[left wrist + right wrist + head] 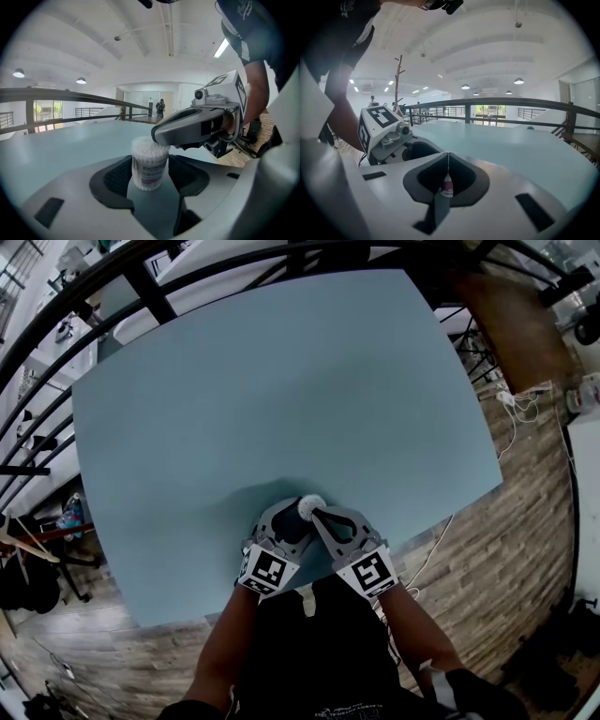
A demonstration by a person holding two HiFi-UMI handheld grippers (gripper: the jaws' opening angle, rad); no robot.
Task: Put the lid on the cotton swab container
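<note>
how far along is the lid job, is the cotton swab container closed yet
Not closed yet. Done: the cotton swab container stands upright between the jaws of the left gripper, which look clamped on it. In hand: the right gripper has its shut jaws at the container's rim. Left: swab tips show bare on top and no lid can be made out, so capping remains.

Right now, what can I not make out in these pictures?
- The lid: it shows in no view. In the left gripper view the right gripper covers part of the top of the cotton swab container.
- Pink-and-white bit below the right gripper's closed jaws, right gripper view: too small to name.
- Container label, left gripper view: print too small to read.
</note>
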